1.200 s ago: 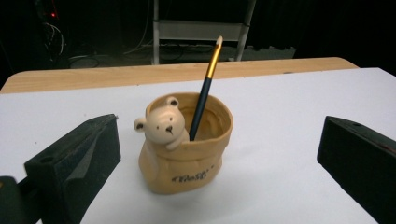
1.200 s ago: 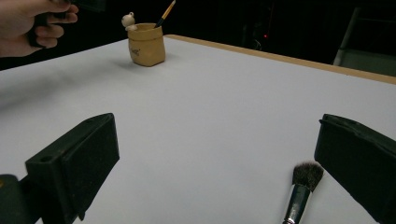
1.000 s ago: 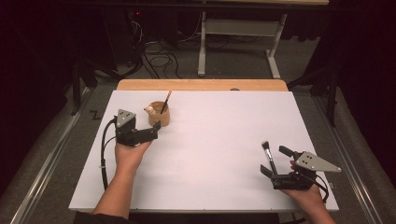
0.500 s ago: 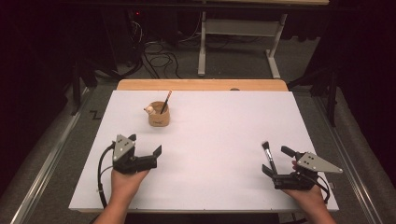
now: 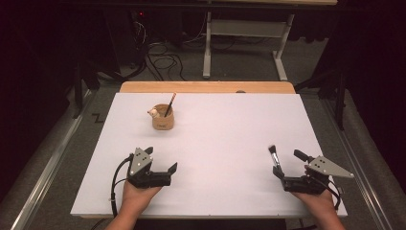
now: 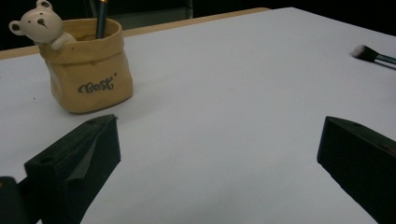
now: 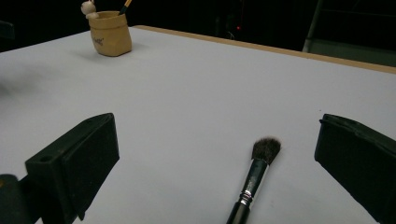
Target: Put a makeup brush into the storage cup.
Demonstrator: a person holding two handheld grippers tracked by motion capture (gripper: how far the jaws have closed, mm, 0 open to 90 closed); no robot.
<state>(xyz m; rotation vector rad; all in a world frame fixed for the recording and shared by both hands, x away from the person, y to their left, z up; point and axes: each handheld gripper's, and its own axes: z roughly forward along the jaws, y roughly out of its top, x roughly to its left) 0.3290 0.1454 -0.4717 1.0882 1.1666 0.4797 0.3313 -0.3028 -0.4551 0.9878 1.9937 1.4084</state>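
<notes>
Makeup brush [image 7: 254, 179] lies flat on the white worktop [image 5: 230, 139], between the wide-spread jaws of the right gripper [image 5: 289, 168], untouched. Left gripper [image 5: 165, 172] rests near the front edge, jaws wide, empty. Bear-trimmed holder [image 5: 163, 117] stands well apart, containing one brush.
</notes>
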